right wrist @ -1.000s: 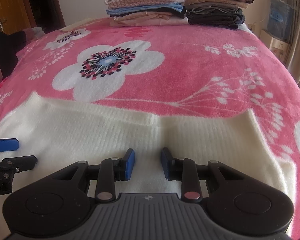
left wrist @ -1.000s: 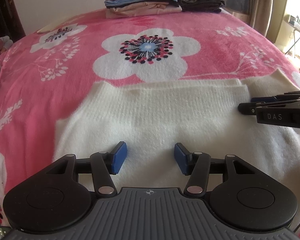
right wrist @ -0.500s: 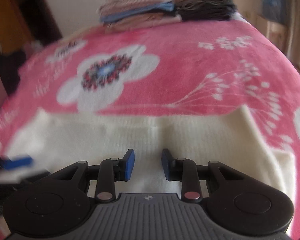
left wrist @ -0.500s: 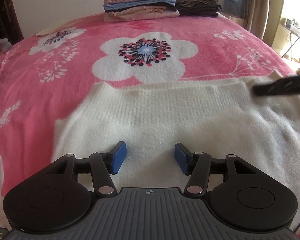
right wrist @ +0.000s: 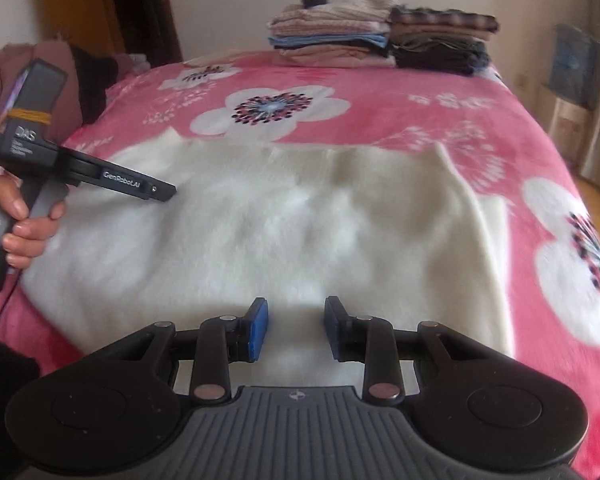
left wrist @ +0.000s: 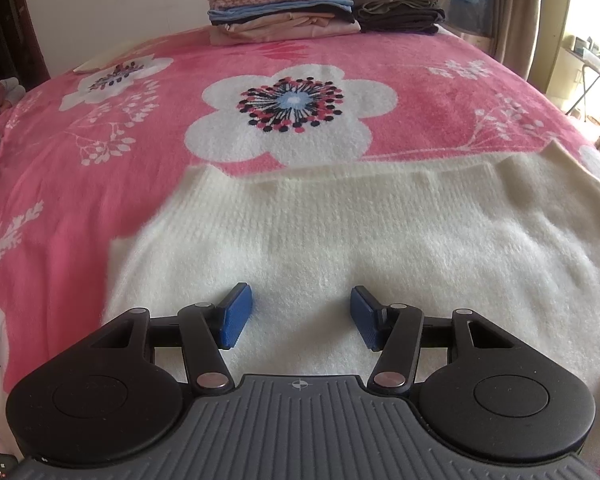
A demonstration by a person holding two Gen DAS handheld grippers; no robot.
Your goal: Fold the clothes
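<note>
Pink flowered bed blanket [left wrist: 440, 92] carries a flat cream knit sweater [left wrist: 340, 240]. Left tool [left wrist: 296, 316] and right tool [right wrist: 294, 326] both released, empty. Only the right view shows a hand [right wrist: 18, 220] gripping the left tool.

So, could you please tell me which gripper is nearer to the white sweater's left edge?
Left. The left gripper is above the sweater's left part, close to that edge; the right gripper is at its near edge, around the middle.

Cream sweater [left wrist: 380, 240] on pink blanket [left wrist: 100, 168] with white flowers; blue pads [left wrist: 236, 316] on black gripper arms.
</note>
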